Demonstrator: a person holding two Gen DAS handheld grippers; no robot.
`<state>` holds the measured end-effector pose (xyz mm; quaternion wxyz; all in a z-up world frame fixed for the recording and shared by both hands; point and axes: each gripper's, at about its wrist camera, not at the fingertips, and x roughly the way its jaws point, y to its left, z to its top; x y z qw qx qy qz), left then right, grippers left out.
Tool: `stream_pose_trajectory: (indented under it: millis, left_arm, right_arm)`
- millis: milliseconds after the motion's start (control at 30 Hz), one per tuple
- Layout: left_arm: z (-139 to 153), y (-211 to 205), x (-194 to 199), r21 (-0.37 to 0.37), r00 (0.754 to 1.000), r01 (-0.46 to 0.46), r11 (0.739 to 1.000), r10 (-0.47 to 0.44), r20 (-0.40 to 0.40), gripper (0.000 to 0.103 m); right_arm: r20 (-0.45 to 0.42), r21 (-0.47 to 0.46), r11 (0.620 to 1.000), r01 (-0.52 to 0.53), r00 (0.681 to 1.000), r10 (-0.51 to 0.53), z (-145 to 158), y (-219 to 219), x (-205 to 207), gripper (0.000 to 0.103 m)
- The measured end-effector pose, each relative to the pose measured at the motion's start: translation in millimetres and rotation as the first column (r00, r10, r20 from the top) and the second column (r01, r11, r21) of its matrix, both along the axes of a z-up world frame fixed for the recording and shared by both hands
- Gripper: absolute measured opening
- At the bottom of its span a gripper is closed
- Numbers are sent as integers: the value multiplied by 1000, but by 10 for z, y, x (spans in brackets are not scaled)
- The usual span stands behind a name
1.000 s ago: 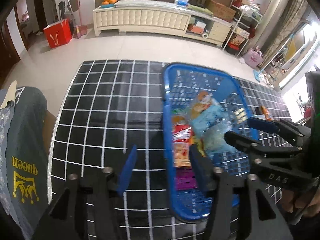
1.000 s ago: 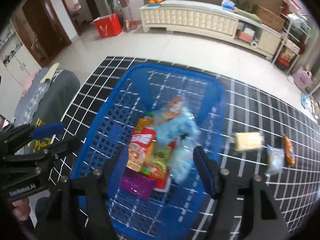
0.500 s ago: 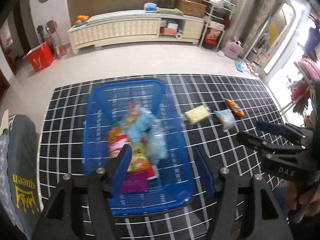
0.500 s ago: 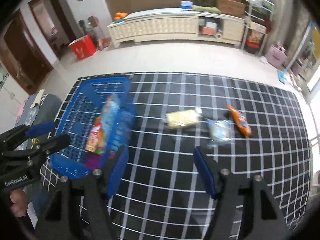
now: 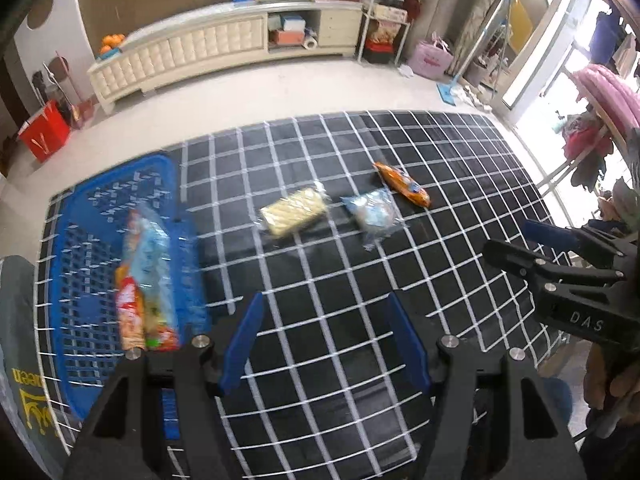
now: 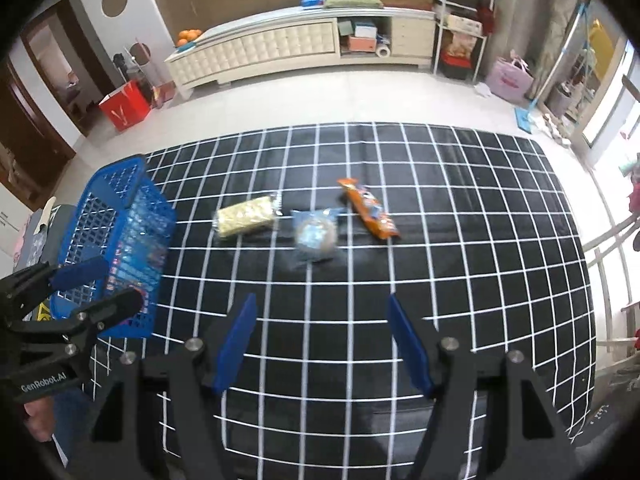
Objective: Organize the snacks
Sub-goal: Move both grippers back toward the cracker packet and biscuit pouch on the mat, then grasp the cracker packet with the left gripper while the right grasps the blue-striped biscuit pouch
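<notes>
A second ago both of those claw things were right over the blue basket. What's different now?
Both have swung away from the blue basket toward the three packets lying on the checked cloth. The left hand-held gripper and right hand-held gripper are open and empty, as before. Nothing was picked up or dropped: the yellow packet, pale blue packet and orange packet lie where they were, and the basket keeps its snacks.

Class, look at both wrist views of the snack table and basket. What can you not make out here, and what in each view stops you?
- Snacks in the blue basket, left wrist view: motion blur smears their labels.
- Same snacks, right wrist view: the basket's mesh wall screens them.
- Clear packet, right wrist view: blurred, contents unreadable.
- Orange packet: print too small.
- Table's near edge: hidden behind the open left gripper and open right gripper.
</notes>
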<state>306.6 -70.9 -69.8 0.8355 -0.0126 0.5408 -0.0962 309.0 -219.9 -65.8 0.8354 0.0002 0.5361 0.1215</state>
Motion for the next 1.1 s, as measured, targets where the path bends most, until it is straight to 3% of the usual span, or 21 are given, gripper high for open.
stream_pose_trajectory:
  millis: [333, 600, 900, 1100]
  left_arm:
    - [-284, -319, 383, 23, 998, -41, 999, 42, -44, 62]
    - [-684, -307, 766, 21, 985, -105, 994, 107, -137, 62]
    - [-913, -283, 1124, 118, 982, -62, 991, 82, -169, 62]
    - [-992, -191, 1241, 185, 981, -19, 982, 54, -186, 62]
  right_arm:
    - [-70, 46, 999, 18, 997, -15, -431, -267, 331, 72]
    - [-142, 80, 997, 9, 990, 2, -817, -185, 738, 72]
    - [-215, 95, 995, -2, 976, 22, -1238, 35, 1125, 72]
    - [-220, 78, 996, -33, 974, 49, -1342, 242, 1280, 72]
